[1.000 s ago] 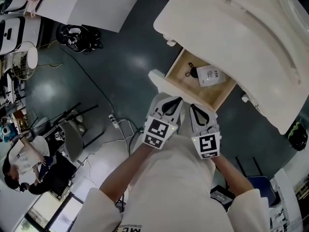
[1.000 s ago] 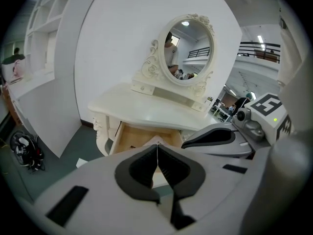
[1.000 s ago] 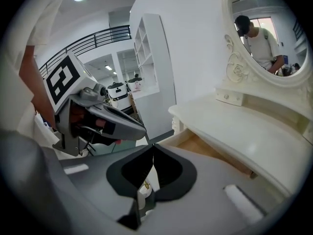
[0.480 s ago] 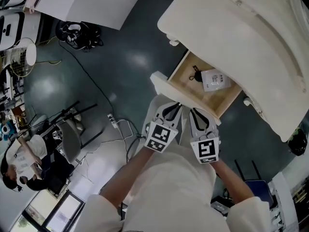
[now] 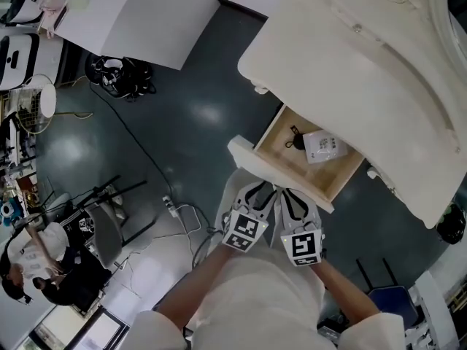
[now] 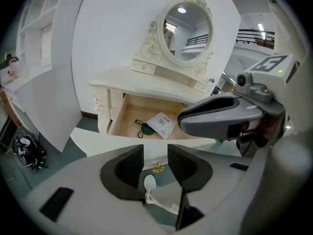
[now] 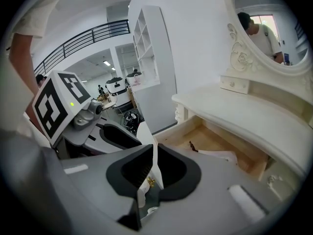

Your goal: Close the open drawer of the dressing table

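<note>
The cream dressing table (image 5: 350, 57) fills the upper right of the head view. Its wooden drawer (image 5: 281, 148) stands pulled out, holding a white packet (image 5: 321, 146) and a small dark item (image 5: 292, 141). The white drawer front (image 5: 252, 160) faces me. Just below it sit my left gripper (image 5: 257, 194) and right gripper (image 5: 290, 197), side by side. The left gripper (image 6: 155, 161) has its jaws opening with nothing between them; the gold knob (image 6: 157, 168) shows beyond the gap. The right gripper (image 7: 151, 169) has its jaws together, the drawer front (image 7: 145, 133) edge-on behind them.
An oval mirror (image 6: 188, 28) stands on the table top. A white panel (image 5: 146, 13) lies on the dark floor at upper left, with black headphones and cable (image 5: 117, 71) beside it. Another person (image 5: 36, 265) is at a desk at lower left.
Both grippers have sunk lower in front of the drawer front. The left gripper's jaws, together before, have parted. The drawer stands as far out as before.
</note>
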`<state>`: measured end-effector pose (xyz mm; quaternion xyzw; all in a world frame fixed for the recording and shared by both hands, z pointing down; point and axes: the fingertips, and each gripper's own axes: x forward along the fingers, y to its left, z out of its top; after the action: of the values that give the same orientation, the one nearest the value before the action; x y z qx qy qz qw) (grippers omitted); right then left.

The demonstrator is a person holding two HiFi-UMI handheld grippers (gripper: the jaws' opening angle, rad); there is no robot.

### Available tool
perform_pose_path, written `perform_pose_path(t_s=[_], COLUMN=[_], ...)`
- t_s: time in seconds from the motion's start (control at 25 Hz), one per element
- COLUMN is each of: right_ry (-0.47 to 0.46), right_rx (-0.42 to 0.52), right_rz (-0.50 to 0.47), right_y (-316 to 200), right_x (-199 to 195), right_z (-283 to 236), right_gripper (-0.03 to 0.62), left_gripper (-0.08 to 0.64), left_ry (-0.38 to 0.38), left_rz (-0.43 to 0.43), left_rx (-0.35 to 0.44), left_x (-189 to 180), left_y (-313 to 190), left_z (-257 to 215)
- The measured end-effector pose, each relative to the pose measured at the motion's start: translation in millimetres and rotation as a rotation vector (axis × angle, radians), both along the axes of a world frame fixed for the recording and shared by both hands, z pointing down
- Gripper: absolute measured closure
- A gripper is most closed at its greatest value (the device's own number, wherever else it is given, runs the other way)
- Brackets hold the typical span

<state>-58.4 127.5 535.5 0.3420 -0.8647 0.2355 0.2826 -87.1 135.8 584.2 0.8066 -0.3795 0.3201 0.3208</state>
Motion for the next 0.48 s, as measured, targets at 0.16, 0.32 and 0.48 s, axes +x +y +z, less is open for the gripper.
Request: perform_pose_path(t_s=[0.16, 0.32, 0.48], right_ry=[0.012, 0.018, 0.027], right_rx=[-0.011, -0.012, -0.024], right_rz=[-0.012, 0.001, 0.006], right_y=[1.5, 1.7, 2.8], right_x=[-4.4, -2.5, -2.4], right_z=[6.7, 8.0, 9.6], right_gripper=[0.591, 0.591, 0.591], left_gripper=[0.403, 0.399, 0.385], left_ry=[-0.010, -0.034, -0.065], left_rz=[0.008, 0.073, 0.090], left_rx=[-0.023, -0.050, -0.035], left_x=[-3.6, -1.6, -4.6], left_y=[1.2, 9.7, 7.4], left_z=[12.7, 24.9, 33.1])
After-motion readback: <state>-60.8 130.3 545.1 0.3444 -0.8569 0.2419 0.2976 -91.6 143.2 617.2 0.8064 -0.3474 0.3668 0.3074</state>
